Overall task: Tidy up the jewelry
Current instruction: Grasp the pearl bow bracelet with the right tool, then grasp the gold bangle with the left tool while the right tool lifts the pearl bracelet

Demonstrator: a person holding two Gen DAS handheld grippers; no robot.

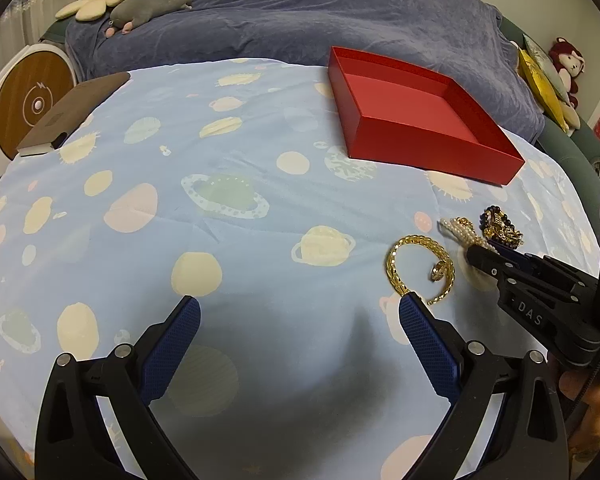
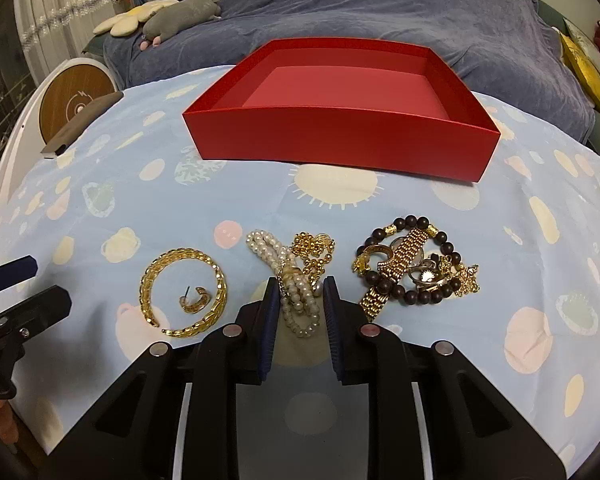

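The right gripper [image 2: 300, 284] is closing its fingers around the pearl strand [image 2: 290, 280], lying just in front of the empty red box [image 2: 340, 136]. The left gripper [image 1: 300, 312] is hovering with fingers wide apart. Next, probably: pinching firmly, lifting, carrying into the box.

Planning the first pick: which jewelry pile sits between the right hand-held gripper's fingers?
The pearl strand, the middle pile, lies between the right hand-held gripper fingers; the gold chain bracelet and dark bead tangle flank it.
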